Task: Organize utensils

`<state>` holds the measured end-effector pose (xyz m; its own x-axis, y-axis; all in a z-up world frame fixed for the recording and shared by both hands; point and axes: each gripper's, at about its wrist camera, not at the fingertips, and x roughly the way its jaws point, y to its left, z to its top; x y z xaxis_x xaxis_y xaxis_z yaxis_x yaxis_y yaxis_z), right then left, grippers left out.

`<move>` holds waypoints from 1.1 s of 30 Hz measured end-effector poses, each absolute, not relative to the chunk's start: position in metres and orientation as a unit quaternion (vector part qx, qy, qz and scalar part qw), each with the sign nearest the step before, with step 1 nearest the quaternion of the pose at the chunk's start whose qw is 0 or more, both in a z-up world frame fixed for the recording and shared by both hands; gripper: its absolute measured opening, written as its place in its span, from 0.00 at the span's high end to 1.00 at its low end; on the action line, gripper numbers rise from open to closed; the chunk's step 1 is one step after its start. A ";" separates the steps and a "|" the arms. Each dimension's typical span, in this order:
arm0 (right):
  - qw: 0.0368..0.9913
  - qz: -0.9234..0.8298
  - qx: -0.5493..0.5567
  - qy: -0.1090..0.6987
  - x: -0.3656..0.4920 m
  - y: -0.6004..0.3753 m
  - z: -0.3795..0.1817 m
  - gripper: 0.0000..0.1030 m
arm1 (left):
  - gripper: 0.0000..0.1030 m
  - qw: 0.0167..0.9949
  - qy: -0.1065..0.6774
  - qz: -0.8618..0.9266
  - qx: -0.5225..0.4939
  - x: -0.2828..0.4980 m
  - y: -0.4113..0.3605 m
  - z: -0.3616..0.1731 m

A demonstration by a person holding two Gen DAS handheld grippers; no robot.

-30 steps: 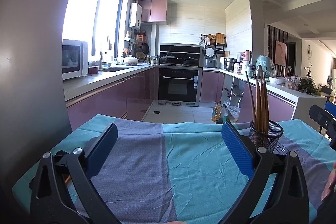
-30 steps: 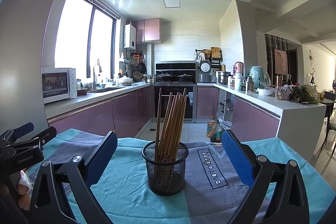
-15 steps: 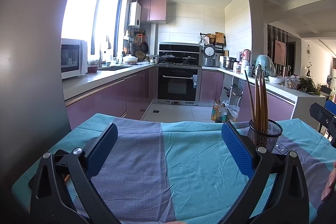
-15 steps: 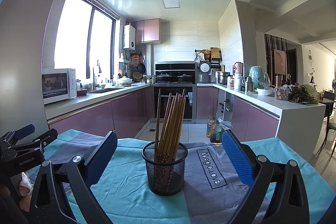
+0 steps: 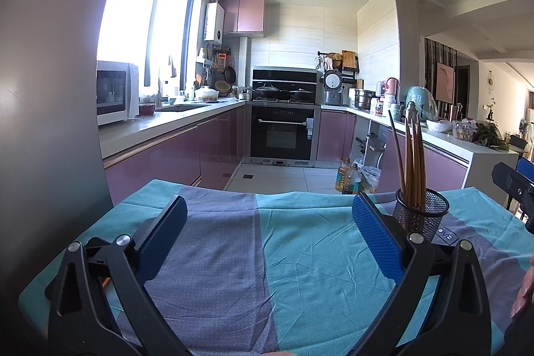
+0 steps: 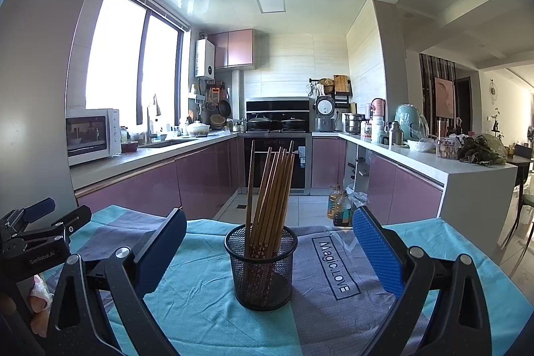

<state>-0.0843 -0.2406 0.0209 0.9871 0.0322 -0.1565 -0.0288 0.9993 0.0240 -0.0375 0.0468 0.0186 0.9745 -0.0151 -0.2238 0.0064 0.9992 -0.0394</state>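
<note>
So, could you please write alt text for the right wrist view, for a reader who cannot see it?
A black mesh cup of wooden chopsticks stands upright on a teal and grey tablecloth, centred ahead of the open right gripper. The left gripper shows at the left edge; a purple kitchen lies behind.

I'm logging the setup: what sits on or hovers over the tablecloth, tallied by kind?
Mesh holder: 1
Chopstick bundle: 1 (sticks too bunched to count singly)
Claws: 2, the left claw and the right claw, both open
Total: 4
</note>
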 end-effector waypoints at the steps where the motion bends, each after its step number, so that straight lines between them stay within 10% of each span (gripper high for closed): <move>1: 0.997 0.015 0.011 0.078 -0.084 -0.241 0.021 0.06 | 0.06 0.993 0.113 -0.005 -0.020 -0.037 0.047 0.019; 33: 0.996 0.018 0.015 0.081 -0.082 -0.242 0.020 0.06 | 0.06 0.994 0.111 -0.004 -0.018 -0.038 0.047 0.016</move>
